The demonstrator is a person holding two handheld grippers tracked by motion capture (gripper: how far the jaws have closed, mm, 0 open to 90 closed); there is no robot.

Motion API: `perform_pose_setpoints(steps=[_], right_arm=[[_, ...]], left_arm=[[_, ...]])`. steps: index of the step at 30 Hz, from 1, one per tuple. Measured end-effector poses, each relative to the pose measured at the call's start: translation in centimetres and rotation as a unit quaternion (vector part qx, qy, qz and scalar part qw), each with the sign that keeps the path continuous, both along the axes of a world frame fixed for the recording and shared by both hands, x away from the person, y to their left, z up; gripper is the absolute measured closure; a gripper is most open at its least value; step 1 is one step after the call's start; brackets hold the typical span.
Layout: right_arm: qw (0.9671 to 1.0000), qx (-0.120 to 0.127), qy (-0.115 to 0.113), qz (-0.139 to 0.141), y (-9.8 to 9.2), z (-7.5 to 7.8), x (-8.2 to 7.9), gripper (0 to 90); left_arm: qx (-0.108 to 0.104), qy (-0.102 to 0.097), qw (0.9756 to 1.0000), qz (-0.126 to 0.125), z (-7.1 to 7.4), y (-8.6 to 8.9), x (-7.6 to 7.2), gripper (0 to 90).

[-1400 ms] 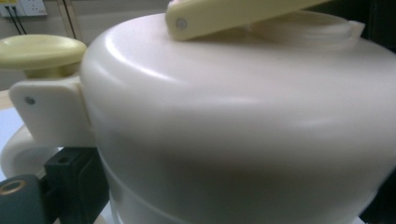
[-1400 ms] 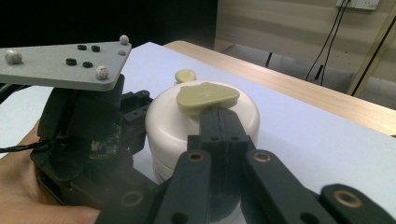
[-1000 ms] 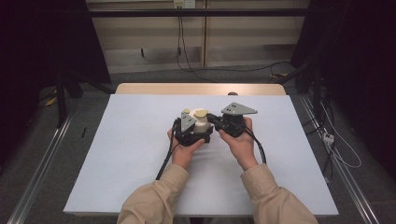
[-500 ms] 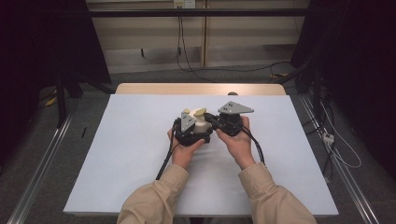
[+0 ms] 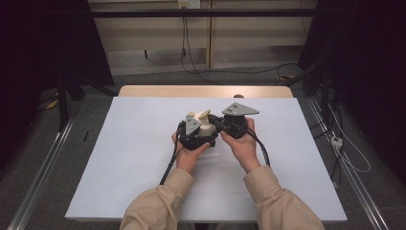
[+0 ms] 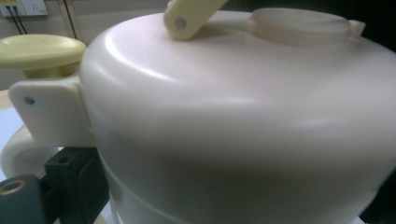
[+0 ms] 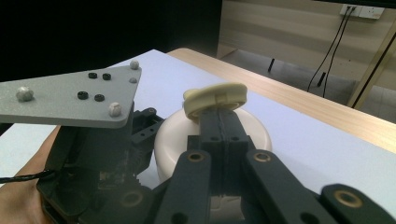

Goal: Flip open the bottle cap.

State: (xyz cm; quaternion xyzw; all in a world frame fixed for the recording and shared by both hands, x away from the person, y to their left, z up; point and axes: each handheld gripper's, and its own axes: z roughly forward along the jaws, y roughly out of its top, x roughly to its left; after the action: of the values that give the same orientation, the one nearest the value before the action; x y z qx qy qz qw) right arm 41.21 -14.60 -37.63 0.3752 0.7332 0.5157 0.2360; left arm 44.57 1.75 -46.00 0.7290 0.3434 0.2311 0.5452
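Cream plastic marks the kettle (image 5: 206,128), which is set at the middle of the white table (image 5: 119,158), between both grippers. On its left side it is met by the left gripper (image 5: 195,135); whether those jaws are clamped cannot be told. The yellow handle (image 7: 215,99) on top is reached by the right gripper (image 7: 219,122), its jaws pressed fully together beneath it.
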Motion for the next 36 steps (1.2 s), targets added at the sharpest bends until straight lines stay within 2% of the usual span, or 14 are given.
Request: perform_pose_setpoints(steps=[36], right_arm=[[1.0, 0.004, -0.003, 0.005, 0.81, 0.28, 0.44, 90.0]], left_arm=[[-0.001, 0.0, 1.0, 0.0, -0.02, -0.01, 0.01, 5.2]])
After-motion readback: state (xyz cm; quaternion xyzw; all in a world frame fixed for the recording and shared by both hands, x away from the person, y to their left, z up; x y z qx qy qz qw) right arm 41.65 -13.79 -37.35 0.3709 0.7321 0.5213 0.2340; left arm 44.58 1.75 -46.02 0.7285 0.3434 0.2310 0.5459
